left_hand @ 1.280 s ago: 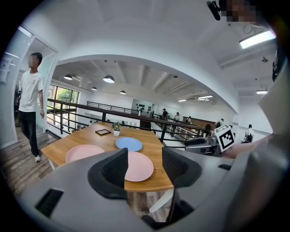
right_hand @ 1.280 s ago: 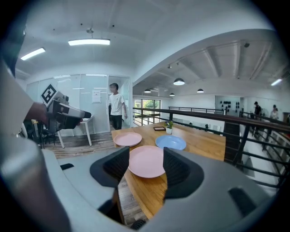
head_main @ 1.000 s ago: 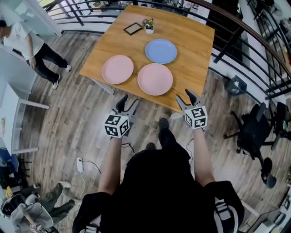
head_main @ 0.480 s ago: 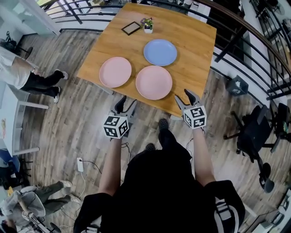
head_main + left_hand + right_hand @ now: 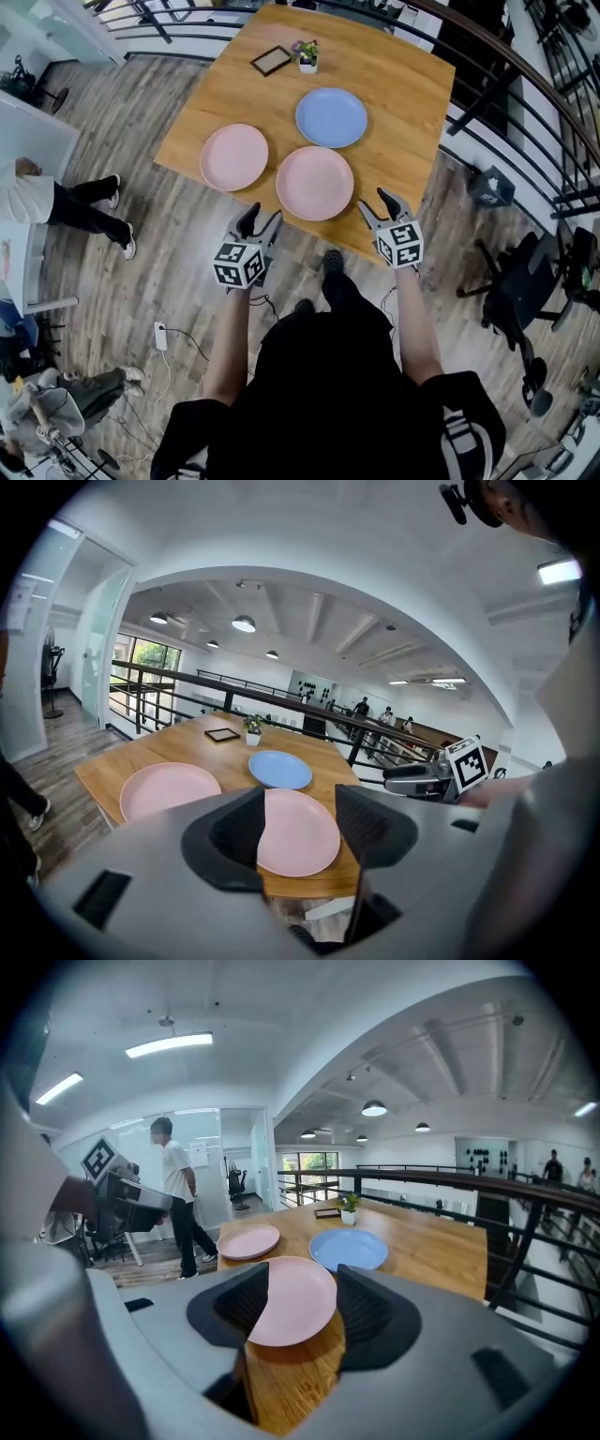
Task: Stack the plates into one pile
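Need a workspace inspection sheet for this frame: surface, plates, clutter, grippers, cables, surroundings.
Surface: wooden table, top in full view.
Job's things: left pink plate, near pink plate and blue plate; all lie flat on the table, apart, none stacked.
Clutter: picture frame and small potted plant at the far edge, apart from the plates.
Grippers: left hand-held gripper and right hand-held gripper both open and empty, by the table's near edge.
Cables: power strip with a cable on the floor, on the person's left.
Surroundings: railing past the table, office chair at right, bystander at left.
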`<state>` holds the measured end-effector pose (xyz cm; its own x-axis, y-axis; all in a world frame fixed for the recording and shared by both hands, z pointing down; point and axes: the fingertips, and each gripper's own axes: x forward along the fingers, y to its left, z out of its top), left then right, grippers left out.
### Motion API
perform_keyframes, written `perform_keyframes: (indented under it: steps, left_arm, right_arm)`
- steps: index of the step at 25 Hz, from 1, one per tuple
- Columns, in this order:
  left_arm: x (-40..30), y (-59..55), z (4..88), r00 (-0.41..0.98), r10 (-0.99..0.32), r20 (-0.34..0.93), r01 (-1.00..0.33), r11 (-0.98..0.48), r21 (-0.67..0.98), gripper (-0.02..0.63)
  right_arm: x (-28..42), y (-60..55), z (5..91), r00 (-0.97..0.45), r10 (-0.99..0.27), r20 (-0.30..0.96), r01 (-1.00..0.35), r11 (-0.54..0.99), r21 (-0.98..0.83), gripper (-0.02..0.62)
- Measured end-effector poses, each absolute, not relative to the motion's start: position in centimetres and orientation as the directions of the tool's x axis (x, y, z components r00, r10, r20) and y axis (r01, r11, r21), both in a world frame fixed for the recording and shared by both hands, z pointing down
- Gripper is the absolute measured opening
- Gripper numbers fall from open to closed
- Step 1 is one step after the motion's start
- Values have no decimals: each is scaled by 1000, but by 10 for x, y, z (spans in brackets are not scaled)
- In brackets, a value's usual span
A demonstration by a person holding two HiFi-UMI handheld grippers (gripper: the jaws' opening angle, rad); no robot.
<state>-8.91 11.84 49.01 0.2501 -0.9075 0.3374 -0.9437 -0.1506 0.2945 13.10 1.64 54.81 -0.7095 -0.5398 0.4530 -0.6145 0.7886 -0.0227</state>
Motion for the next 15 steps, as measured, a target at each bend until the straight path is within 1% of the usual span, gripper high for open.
perform_keyframes:
  steps: [8, 15]
  left_arm:
    - [-78, 92, 489, 239, -907, 347, -947, -139, 289, 235]
    - [-85, 72, 500, 191, -912, 363, -949, -77, 304, 235]
  right_arm:
    - [128, -11, 557, -729, -494, 473, -577, 816, -37, 238]
    - [123, -36, 566, -744, -458, 486, -547, 836, -50, 238]
